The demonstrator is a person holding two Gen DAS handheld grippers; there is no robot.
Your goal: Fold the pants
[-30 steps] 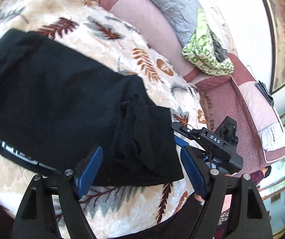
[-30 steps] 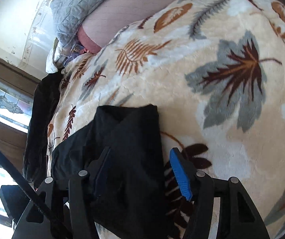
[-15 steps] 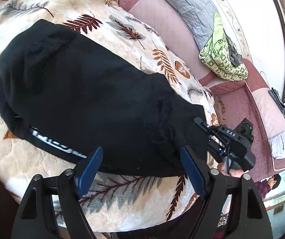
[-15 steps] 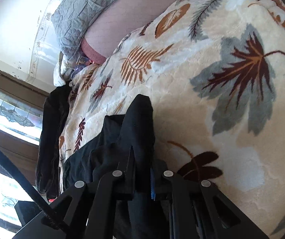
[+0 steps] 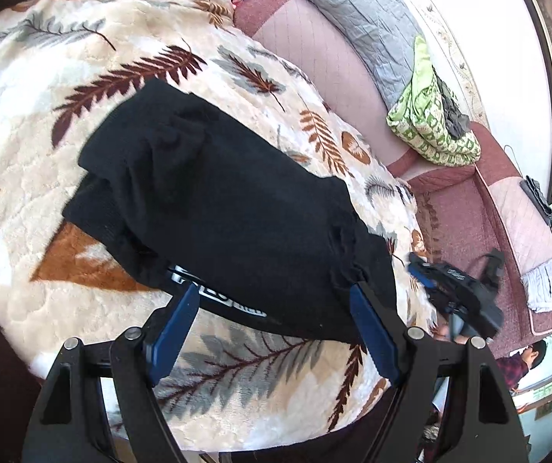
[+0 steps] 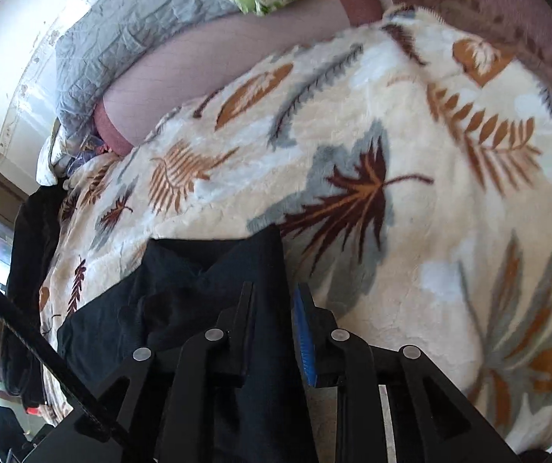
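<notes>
The black pants (image 5: 221,208) lie folded on a cream blanket with a leaf print (image 5: 44,88). White lettering shows at their near edge. My left gripper (image 5: 272,312) is open and empty, its blue pads hovering over the near edge of the pants. In the right wrist view my right gripper (image 6: 276,301) is shut on an edge of the black pants (image 6: 183,301). The right gripper also shows in the left wrist view (image 5: 453,293), just beyond the right end of the pants.
A pink sofa back (image 5: 314,46) with a grey quilt (image 5: 353,4) runs behind the blanket. A green patterned cloth bundle (image 5: 430,123) sits on it. Dark clothing (image 6: 32,239) lies at the blanket's left edge. A person (image 5: 526,359) is at lower right.
My right gripper closed on the pants edge and has carried it along. The pants now lie as a tighter, shorter bundle. My left gripper stayed open and drew back.
</notes>
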